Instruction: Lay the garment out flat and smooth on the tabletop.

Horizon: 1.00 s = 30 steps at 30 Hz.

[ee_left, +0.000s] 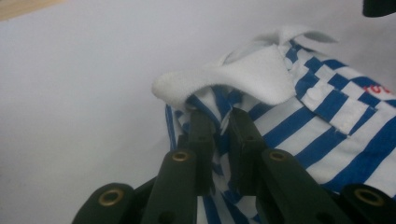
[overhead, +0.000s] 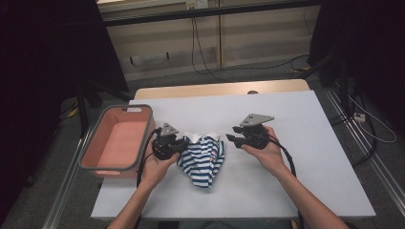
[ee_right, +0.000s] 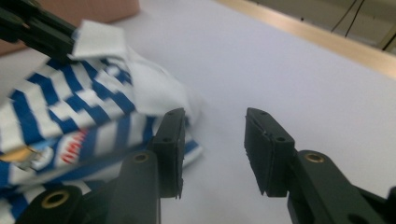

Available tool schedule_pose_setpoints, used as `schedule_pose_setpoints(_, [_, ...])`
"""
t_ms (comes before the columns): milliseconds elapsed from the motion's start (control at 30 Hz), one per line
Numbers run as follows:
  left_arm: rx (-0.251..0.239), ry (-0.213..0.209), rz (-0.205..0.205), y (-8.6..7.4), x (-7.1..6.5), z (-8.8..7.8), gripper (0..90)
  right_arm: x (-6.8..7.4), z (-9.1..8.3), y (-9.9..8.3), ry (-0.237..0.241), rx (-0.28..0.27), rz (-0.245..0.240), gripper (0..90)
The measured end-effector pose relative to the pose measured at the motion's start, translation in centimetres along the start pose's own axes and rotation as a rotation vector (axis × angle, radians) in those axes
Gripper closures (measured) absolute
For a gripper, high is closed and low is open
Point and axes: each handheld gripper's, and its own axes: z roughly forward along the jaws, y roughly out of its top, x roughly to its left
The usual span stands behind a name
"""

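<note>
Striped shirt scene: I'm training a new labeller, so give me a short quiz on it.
1. True or false: the left tool is shut on the striped shirt.
2. What lies between the jaws of the right tool? A) cloth B) nothing C) a cable
3. On which side of the shirt does the pink bin stand in the high view?

Key: 1 true. 2 B: the jaws stand apart beside the shirt, over the bare white table. 3 On its left.

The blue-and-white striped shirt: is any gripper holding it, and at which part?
The left gripper pinches the blue-and-white striped shirt just under its white collar. The right gripper is open and holds nothing.
</note>
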Motion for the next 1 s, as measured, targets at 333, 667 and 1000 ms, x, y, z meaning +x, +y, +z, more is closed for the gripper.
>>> schedule_pose_setpoints(333, [0.048,-0.006,-0.013,-0.9,0.3,1.0,81.0,1.3,3.5,-1.1,0.064,0.078,0.016,48.0])
schedule_pose_setpoints(667, [0.05,-0.022,-0.028,-1.1,0.4,1.3,80.6,1.7,5.4,-1.7,0.15,0.152,0.026,76.9])
schedule_pose_setpoints(1000, [0.007,-0.044,-0.065,-0.9,0.7,0.5,80.7,0.6,3.0,-0.8,0.082,0.109,0.002,88.9])
